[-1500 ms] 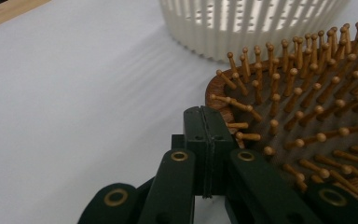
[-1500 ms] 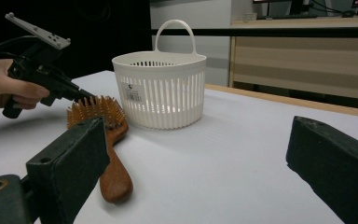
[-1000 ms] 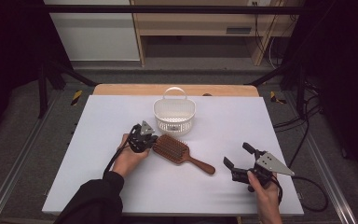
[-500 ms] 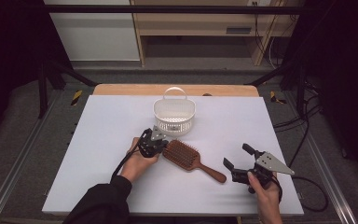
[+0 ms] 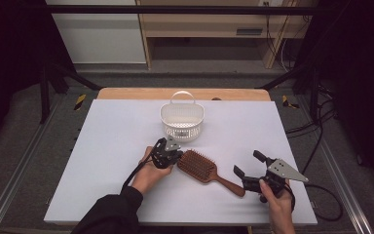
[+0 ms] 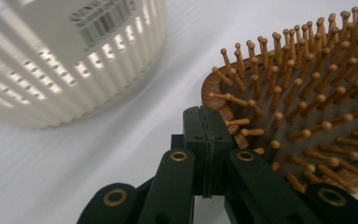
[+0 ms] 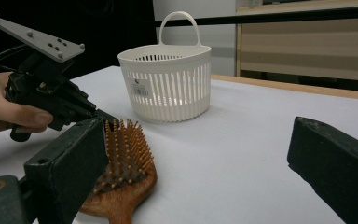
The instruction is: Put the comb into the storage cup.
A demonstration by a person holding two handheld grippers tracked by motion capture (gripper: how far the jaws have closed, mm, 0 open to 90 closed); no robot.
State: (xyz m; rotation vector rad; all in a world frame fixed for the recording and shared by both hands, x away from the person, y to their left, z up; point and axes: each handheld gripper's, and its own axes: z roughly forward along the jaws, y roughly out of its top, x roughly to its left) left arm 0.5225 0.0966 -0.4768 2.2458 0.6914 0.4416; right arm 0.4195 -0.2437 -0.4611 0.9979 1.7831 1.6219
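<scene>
A wooden hairbrush (image 5: 198,166) lies bristles up on the white table (image 5: 102,146), its handle pointing at my right gripper. My left gripper (image 5: 176,157) is shut with nothing between its jaws. Its closed tip (image 6: 205,122) rests against the rim of the hairbrush (image 6: 307,116) head. My right gripper (image 5: 248,163) stands open just past the handle's end. In the right gripper view its open jaws (image 7: 198,140) frame bare table, with the hairbrush (image 7: 126,161) beside the left jaw and the left gripper (image 7: 103,115) behind it.
A white slatted basket (image 5: 181,127) with a loop handle stands upright behind the brush, close to the left gripper; the basket (image 6: 51,70) wall bears a barcode label. The basket (image 7: 168,88) stands beyond the brush. A wooden strip (image 5: 126,93) edges the table's far side.
My left gripper has slid to the right, shut, shoving the hairbrush along with it toward the right gripper. The right gripper has stayed put.
</scene>
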